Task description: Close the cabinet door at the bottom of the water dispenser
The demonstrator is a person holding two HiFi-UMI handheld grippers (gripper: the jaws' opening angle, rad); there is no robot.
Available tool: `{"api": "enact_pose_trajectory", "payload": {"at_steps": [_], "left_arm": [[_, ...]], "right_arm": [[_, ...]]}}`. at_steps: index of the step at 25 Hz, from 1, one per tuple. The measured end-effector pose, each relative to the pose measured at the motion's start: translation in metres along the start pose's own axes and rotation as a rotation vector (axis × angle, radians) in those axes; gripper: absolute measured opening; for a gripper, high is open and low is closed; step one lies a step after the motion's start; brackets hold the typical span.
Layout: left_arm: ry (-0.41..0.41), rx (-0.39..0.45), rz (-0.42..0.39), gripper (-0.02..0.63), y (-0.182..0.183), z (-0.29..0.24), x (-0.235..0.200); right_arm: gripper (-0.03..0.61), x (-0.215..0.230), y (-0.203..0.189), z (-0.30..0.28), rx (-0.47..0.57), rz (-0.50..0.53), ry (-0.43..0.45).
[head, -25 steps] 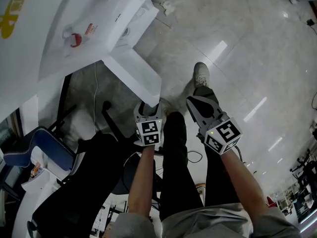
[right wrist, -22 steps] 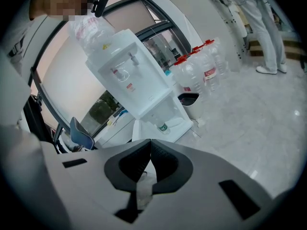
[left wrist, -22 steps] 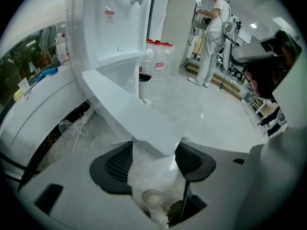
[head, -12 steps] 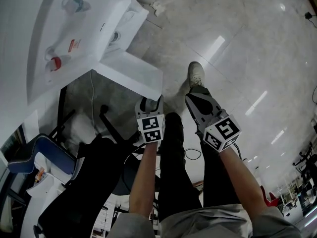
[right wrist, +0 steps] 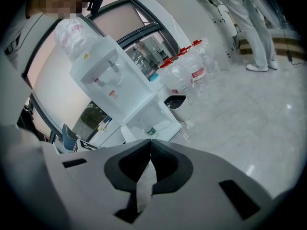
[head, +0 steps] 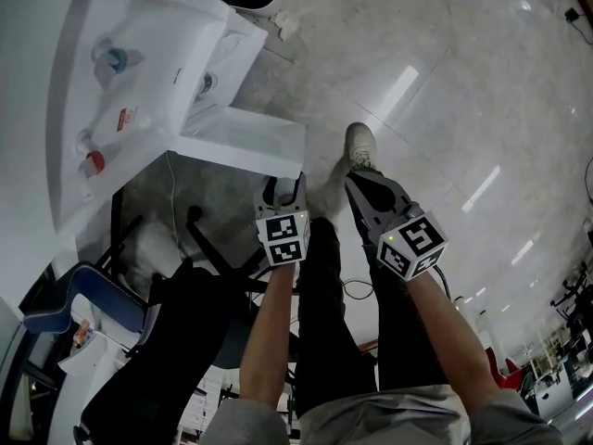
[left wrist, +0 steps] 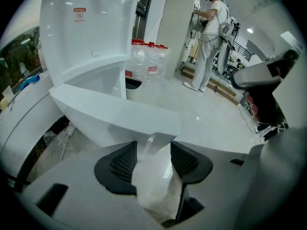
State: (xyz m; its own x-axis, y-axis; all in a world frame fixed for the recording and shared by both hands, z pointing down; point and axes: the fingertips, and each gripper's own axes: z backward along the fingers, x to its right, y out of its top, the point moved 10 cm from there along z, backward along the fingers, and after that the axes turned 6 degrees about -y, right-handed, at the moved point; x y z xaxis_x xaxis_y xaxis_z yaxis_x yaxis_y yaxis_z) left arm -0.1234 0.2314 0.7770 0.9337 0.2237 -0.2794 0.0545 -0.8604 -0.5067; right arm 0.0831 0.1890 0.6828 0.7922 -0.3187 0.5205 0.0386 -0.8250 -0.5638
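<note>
Glossy pale floor spreads under the person's feet, with a white water dispenser standing at the upper left of the head view. Its bottom cabinet door is swung wide open, a flat white panel seen edge-on from above. The door's long top edge runs from the hinge side at the dispenser out to a free corner that ends just ahead of the left gripper.

That corner is what the coming move depends on. In the left gripper view the door fills the space straight ahead, and its free corner sits right at the mouth of the left gripper. The jaws have just been closing but stand well apart, with the corner between their tips. I cannot see the pads pressing on it. The left gripper is clearly the nearer one, so the door would need to swing away from the person, back toward the dispenser's base.

Further right, the right gripper hangs above a shoe, well clear of the door. Its own view shows the jaw tips together with nothing in them, looking across at the dispenser and its open cabinet
</note>
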Motion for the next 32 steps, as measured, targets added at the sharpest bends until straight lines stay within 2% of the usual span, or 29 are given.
{"api": "enact_pose_trajectory", "payload": {"at_steps": [11,13,15,18,23,28,31,32], "left_arm": [[-0.027,-0.061,-0.063,0.17,0.041,-0.023,-0.001],[-0.037,-0.089,-0.094,0.169,0.047,-0.026,-0.001],[-0.051,-0.116,-0.135,0.169,0.055,-0.029,-0.002],[-0.079,-0.129,-0.176,0.169,0.065,-0.034,-0.004],[-0.126,-0.104,-0.221,0.169,0.079,-0.041,-0.01],[-0.153,-0.085,-0.178,0.17,0.09,-0.043,-0.025],[-0.175,-0.09,-0.159,0.17,0.094,-0.042,-0.032],[-0.182,-0.09,-0.155,0.169,0.096,-0.042,-0.035]], "right_arm": [[0.011,0.033,0.025,-0.011,-0.028,0.006,-0.001],[0.011,0.038,0.025,-0.02,-0.055,0.057,-0.014],[0.012,0.04,0.026,-0.035,-0.088,0.156,-0.018],[0.012,0.037,0.028,-0.059,-0.131,0.299,0.019],[0.014,0.036,0.032,-0.103,-0.165,0.386,0.062],[0.019,0.032,0.043,-0.132,-0.183,0.509,0.084],[0.087,0.024,0.047,-0.143,-0.2,0.58,0.092],[0.089,0.022,0.048,-0.147,-0.202,0.594,0.089]]}}
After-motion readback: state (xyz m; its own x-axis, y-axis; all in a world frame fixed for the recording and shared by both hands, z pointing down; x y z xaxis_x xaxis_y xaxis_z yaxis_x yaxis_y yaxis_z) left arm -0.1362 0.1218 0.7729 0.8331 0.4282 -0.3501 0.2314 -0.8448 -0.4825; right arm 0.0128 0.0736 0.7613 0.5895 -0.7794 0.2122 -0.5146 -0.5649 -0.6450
